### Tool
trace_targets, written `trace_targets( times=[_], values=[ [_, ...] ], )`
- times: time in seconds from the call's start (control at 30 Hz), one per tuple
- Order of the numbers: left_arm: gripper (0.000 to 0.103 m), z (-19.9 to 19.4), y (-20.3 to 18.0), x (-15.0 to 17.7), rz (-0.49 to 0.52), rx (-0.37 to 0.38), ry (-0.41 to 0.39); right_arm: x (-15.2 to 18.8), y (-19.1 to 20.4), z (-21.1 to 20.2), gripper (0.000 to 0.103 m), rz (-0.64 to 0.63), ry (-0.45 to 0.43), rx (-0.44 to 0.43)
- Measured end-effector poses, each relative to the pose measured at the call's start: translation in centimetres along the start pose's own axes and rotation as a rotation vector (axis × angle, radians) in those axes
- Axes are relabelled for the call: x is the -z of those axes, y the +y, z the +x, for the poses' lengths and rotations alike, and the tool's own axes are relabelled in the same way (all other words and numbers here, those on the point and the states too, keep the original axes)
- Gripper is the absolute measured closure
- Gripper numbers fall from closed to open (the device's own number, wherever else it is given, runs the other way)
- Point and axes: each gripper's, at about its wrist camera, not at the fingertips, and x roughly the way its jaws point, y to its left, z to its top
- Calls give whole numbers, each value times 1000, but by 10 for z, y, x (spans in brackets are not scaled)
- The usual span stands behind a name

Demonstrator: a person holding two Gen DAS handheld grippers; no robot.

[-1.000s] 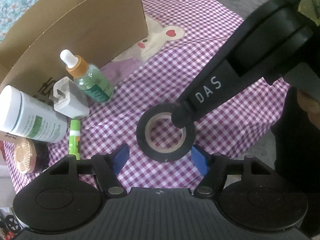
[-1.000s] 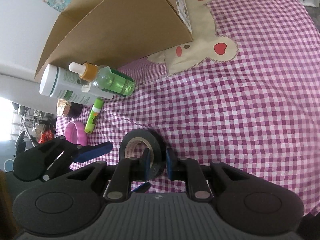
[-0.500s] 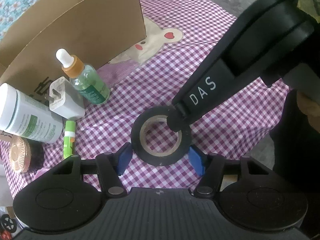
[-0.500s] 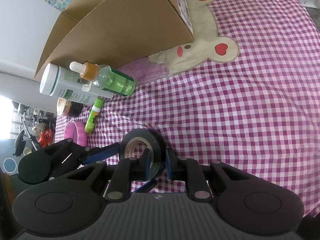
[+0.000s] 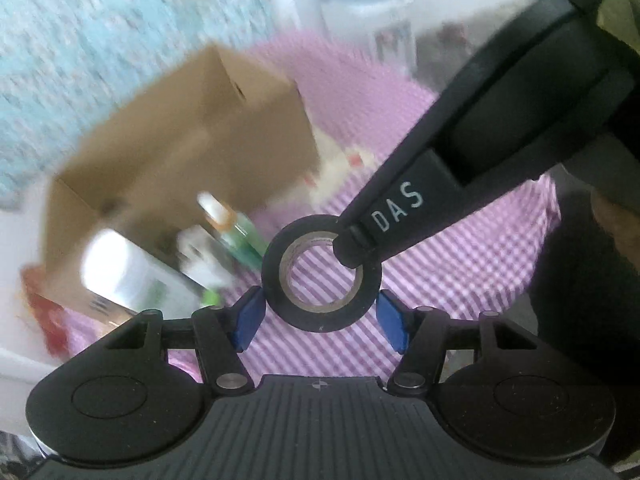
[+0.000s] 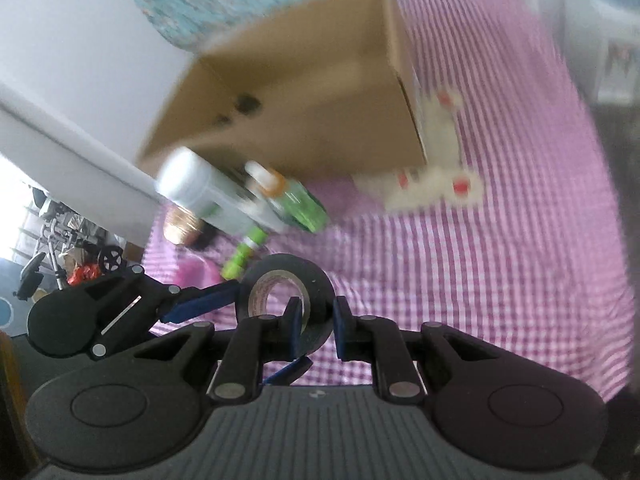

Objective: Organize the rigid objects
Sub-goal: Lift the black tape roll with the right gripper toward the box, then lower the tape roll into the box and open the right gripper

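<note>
A black tape roll (image 5: 320, 274) is pinched by its rim in my right gripper (image 6: 316, 322), which is shut on it and holds it above the purple checked cloth (image 6: 500, 264). The roll also shows in the right wrist view (image 6: 286, 280). My left gripper (image 5: 320, 316) is open, its blue pads on either side of the roll; the left pad (image 5: 248, 316) is close to or touching the roll and the right one is apart. An open cardboard box (image 6: 316, 108) stands behind.
Left of the box front lie a white bottle (image 6: 200, 192), a green dropper bottle (image 6: 296, 200), a green tube (image 6: 244, 254), a copper-lidded jar (image 6: 180, 230) and a pink item (image 6: 196, 274). A white wall edge is at the left. The background is blurred.
Both grippers have risen together with the tape roll, which has left the cloth. The box's open top has come into view. The left pads are nearer the roll.
</note>
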Motion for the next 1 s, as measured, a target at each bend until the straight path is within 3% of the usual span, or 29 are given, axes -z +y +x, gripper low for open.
trace_targets(
  times=[0.2, 0.4, 0.57, 0.73, 1.0],
  values=[
    [42, -55, 39, -11, -31, -123, -142, -31, 58, -42, 85, -125, -137, -17],
    [42, -80, 109, -23, -82, -213, -172, -85, 115, -41, 85, -233, -192, -107],
    [42, -53, 175, -39, -139, -184, -87, -149, 138, 8, 85, -230, -108, -172],
    [42, 8, 234, -61, -216, -59, 82, -198, 125, 79, 85, -136, 46, -176],
    [42, 85, 255, -68, -229, 44, 269, -221, 84, 167, 85, -31, 236, -140]
  ],
)
